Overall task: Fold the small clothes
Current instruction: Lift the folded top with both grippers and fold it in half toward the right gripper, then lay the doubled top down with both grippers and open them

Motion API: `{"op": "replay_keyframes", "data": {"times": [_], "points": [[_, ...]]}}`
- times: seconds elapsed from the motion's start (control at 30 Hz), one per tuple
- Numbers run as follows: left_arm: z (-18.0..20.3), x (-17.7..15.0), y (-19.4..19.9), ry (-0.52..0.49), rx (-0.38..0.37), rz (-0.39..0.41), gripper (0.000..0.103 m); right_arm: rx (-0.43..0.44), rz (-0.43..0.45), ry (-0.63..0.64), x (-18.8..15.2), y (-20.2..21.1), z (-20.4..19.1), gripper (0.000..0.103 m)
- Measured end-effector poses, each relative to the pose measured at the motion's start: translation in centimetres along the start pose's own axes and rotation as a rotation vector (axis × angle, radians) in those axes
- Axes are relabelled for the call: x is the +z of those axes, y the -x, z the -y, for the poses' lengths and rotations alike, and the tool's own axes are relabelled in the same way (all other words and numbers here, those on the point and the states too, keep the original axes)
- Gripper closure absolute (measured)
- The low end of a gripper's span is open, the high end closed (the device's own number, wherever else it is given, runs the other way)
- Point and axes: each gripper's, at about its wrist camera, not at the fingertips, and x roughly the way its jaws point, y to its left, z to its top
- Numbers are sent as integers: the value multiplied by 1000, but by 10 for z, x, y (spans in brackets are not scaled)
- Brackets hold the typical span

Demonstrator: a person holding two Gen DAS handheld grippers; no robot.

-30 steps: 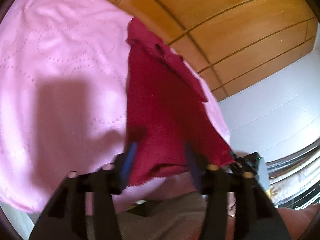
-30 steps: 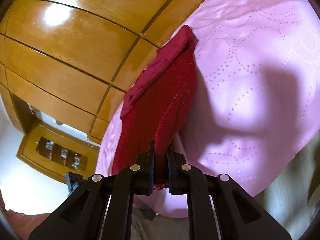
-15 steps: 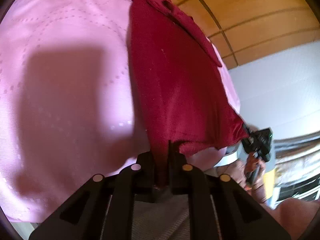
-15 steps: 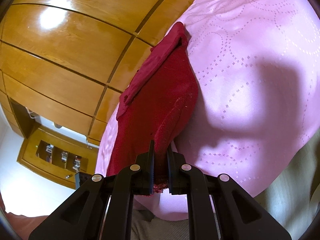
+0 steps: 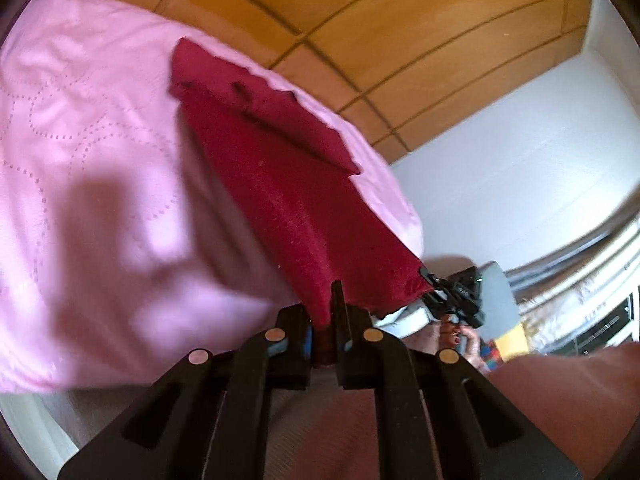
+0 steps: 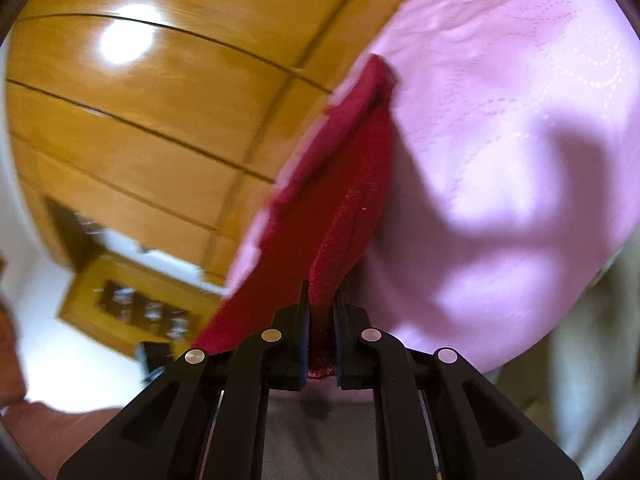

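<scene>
1. Pink quilted bedspread (image 5: 92, 152) fills the foreground, wooden panelling (image 5: 360, 12) behind
2. Left gripper (image 5: 325, 316) and right gripper (image 6: 320, 320) each clamp the red garment (image 5: 280, 184), stretched over the bedspread
3. Right-wrist view is motion-blurred; pinched hems hide behind the jaws

The garment (image 5: 288, 184) is dark red cloth, matt, with a fine, slightly napped weave; its clamped edge in the right view (image 6: 320, 372) looks rough and frayed. The bedcover (image 5: 92, 152) is pink cloth, smooth, soft-sheened, stitched in dotted curving lines. The wardrobe (image 6: 160, 120) is orange-brown wood, smooth and glossy, carrying a bright lamp reflection. The left gripper (image 5: 326, 312) and right gripper (image 6: 320, 312) are matt black plastic with dull metal rivets and blue pad lining. The wall (image 5: 520, 168) is plain white, matt.
</scene>
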Motion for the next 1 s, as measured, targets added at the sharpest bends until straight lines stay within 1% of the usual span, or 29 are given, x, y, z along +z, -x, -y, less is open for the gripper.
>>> {"op": "replay_keyframes", "data": {"times": [0.03, 0.1, 0.17, 0.27, 0.3, 0.37, 0.4, 0.43, 0.5, 0.57, 0.63, 0.7, 0.77, 0.8, 0.9, 0.93, 1.0], "points": [[3, -2, 5, 8, -26, 2, 96, 59, 7, 11, -7, 9, -2, 95], [8, -5, 14, 25, -76, 16, 96, 133, 19, 36, -15, 19, -6, 95], [10, -1, 22, 37, -96, 39, 96, 195, 28, 58, -18, 27, -11, 95], [-2, 14, 29, 93, -127, 105, 95, 220, 52, 72, -5, 23, -15, 95], [-11, 26, 28, 130, -133, 144, 95, 230, 60, 69, 3, 19, -15, 95], [-25, 45, 24, 180, -143, 177, 95, 240, 75, 73, 24, 7, -17, 95], [-32, 59, 18, 185, -128, 196, 95, 237, 81, 71, 39, -2, -18, 95], [-33, 67, 11, 175, -117, 202, 95, 240, 85, 64, 51, -9, -20, 95], [-40, 89, -3, 152, -86, 200, 95, 237, 90, 31, 72, -25, -21, 95], [-50, 111, -15, 145, -60, 195, 95, 211, 91, -12, 98, -46, -19, 95], [-61, 130, -28, 150, -29, 193, 95, 195, 91, -51, 120, -63, -12, 95], [-72, 149, -40, 170, -21, 189, 95, 200, 90, -108, 140, -81, -2, 95], [-80, 168, -53, 171, 14, 183, 95, 202, 87, -143, 153, -93, 6, 95], [-83, 173, -57, 168, 23, 176, 95, 189, 88, -150, 160, -99, 9, 95], [-92, 195, -73, 157, 95, 160, 95, 154, 81, -189, 180, -118, 21, 95], [-95, 200, -80, 150, 111, 155, 94, 129, 80, -200, 187, -125, 25, 95], [-105, 213, -95, 165, 150, 144, 94, 96, 76, -230, 196, -136, 33, 95]]}}
